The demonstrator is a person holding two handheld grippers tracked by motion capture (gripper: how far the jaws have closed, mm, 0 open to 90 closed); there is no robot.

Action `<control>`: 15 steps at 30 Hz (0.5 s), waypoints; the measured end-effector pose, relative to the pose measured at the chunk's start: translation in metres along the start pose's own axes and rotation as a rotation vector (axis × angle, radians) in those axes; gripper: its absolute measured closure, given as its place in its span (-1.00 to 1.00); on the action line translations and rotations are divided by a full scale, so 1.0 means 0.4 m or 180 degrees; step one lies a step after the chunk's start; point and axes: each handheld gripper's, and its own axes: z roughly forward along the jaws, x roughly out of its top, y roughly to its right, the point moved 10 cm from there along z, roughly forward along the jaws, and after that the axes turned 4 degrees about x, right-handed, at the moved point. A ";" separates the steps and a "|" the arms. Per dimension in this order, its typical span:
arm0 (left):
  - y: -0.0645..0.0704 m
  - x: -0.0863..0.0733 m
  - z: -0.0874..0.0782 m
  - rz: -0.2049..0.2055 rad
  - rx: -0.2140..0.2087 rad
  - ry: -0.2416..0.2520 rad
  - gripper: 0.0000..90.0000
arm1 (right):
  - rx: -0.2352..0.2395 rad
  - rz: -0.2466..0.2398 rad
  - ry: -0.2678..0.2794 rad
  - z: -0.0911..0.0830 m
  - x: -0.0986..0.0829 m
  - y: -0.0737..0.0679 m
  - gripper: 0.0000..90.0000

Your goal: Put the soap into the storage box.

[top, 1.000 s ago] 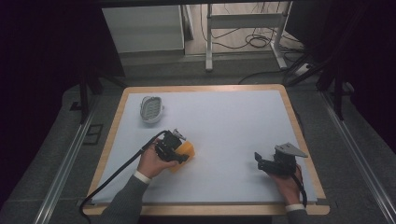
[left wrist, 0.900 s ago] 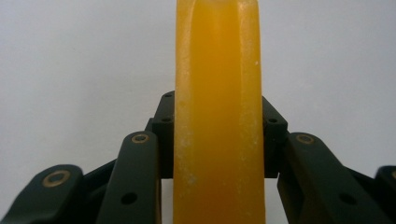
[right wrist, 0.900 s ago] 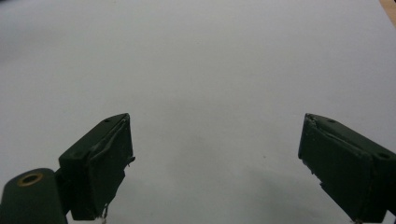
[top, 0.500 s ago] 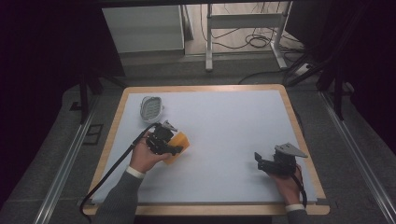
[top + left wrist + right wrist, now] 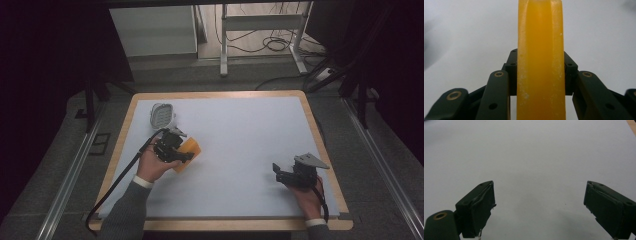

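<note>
A person sits at a white-topped table (image 5: 240, 150) with a wooden rim, forearms reaching in from the near edge. Nearest, on the person's right side, the right gripper (image 5: 278, 172) rests low by the table's near right part. In the right gripper view its two black jaws stand wide apart with nothing between them, only bare white surface beyond. A little farther in, on the left side, the left gripper (image 5: 186, 156) has its jaws closed tight on a flat orange piece (image 5: 188, 150); in the left gripper view, that orange piece (image 5: 540, 60) stands upright between the jaws. Farther still, near the far left corner, a small white ridged object (image 5: 162, 115) lies just beyond the left gripper.
</note>
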 end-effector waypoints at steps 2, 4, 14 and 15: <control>-0.005 0.001 -0.002 0.0002 0.0004 0.0001 0.36 | -0.0002 -0.0003 0.0001 0.000 0.000 0.000 -0.77; -0.009 0.003 -0.004 -0.0016 0.0012 0.0009 0.36 | -0.0004 -0.0003 0.0001 0.000 0.000 0.000 -0.77; -0.029 0.012 -0.015 -0.0076 0.0039 0.0047 0.36 | -0.0007 -0.0004 0.0004 0.000 0.000 0.000 -0.77; -0.036 0.012 -0.017 -0.0074 0.0050 0.0045 0.36 | -0.0007 -0.0002 0.0002 0.000 0.000 0.000 -0.77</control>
